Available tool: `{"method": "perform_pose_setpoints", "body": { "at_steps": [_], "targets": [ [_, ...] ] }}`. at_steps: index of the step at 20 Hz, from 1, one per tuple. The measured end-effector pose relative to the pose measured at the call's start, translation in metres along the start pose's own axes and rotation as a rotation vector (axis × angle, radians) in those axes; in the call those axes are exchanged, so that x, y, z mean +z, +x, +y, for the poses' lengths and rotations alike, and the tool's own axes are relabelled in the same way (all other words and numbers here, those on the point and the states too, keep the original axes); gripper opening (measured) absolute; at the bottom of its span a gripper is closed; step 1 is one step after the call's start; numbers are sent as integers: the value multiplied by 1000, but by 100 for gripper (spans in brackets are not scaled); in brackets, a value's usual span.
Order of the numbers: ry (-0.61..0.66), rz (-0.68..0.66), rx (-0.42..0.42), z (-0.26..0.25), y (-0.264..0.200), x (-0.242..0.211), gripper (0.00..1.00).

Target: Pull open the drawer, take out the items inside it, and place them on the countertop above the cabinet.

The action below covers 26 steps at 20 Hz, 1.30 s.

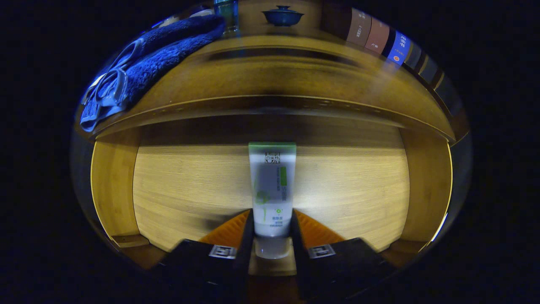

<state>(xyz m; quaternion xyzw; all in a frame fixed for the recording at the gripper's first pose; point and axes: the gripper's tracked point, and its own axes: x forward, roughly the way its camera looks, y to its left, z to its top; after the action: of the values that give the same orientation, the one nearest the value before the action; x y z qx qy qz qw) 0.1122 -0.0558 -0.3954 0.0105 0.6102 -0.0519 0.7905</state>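
Tube (272,185) was what we had between the 2 fingers of the tool (272,230): a pale squeeze tube with a green crimped end pointing away from us and its cap nearest us, lying lengthways on the pale wooden floor of the open drawer (190,185). The tool's fingers (247,228) stood close on either flank of the tube's lower body, and both appeared to press on it, so we took the tool as pinching the tube. The drawer's side walls rose left and right of the fingers, well apart from the tube. Beyond the tube, above the drawer's shadowed back, ran the wooden counter (295,80) of the cabinet. On the counter's left part lay a folded blue towel (168,46) with a pair of pale sandals (112,86) resting on it. Farther back on the counter we saw a dark lidded bowl (282,16) near the middle, a glass vessel (226,14) just left of it, and a row of boxes (377,38) to the right.
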Motion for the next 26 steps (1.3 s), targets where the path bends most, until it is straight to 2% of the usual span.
{"method": "perform_pose_setpoints", "body": {
  "at_steps": [1,5,8,16,21,26],
  "targets": [
    [0,-3,1,0,0,1,43],
    [16,-22,34,5,-13,-6,43],
    [-12,-79,43,9,-41,-6,43],
    [12,-225,106,13,-118,8,42],
    [14,-332,100,9,-147,66,42],
    [35,-396,73,2,-140,145,43]
  ]
}}
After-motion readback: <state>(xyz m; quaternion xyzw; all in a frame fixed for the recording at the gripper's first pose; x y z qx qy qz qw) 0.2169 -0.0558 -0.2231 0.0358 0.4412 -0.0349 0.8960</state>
